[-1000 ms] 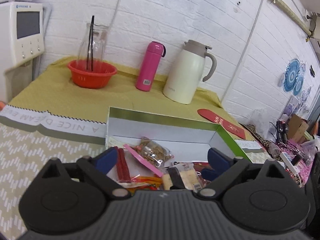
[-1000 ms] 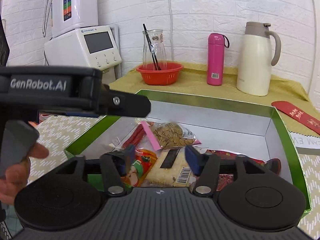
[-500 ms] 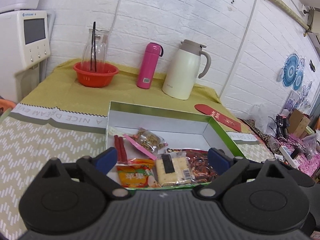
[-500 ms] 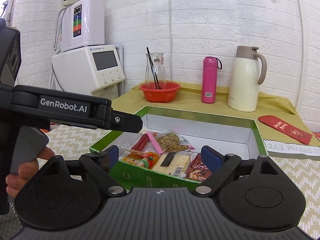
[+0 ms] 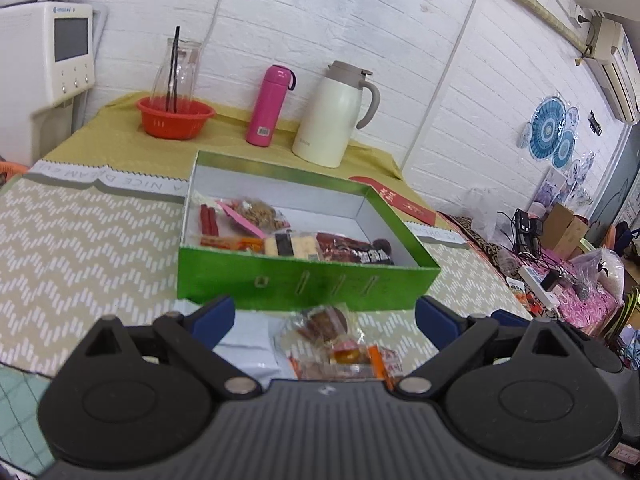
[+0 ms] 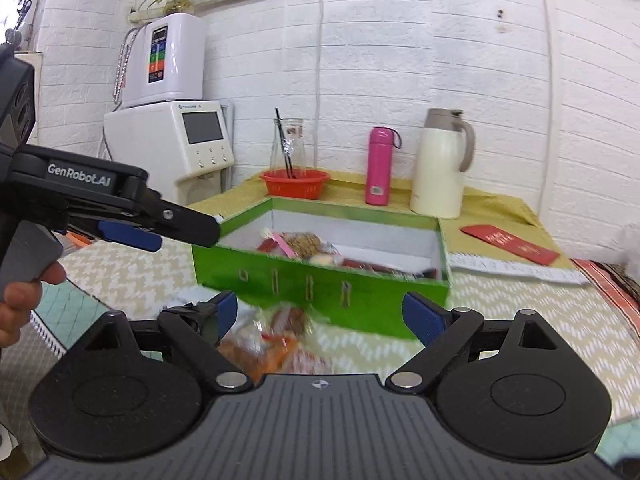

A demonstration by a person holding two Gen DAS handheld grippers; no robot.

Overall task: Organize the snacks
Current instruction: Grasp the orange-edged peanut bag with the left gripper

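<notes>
A green box [image 5: 308, 282] with a white inside stands on the patterned tablecloth and holds several snack packets [image 5: 296, 240]. The same box [image 6: 320, 288] shows in the right wrist view. In front of it on the cloth lie loose snack packets [image 5: 340, 344], also seen blurred as packets [image 6: 276, 336]. My left gripper [image 5: 324, 316] hangs open above and behind these loose packets, holding nothing. My right gripper [image 6: 320, 312] is open too, empty, over the same pile. The left gripper's body [image 6: 120, 204] crosses the left of the right wrist view, held by a hand [image 6: 24, 292].
At the back stand a red basket with a glass carafe [image 5: 175, 116], a pink flask [image 5: 269, 106] and a white jug [image 5: 334, 116]. A red envelope [image 5: 396, 200] lies right of the box. A white appliance [image 6: 172, 140] stands at the left. Clutter [image 5: 560, 276] fills the right side.
Both grippers have pulled back and away from the box; the box's front wall and the loose packets before it have come into view. The right gripper's jaws have opened wider.
</notes>
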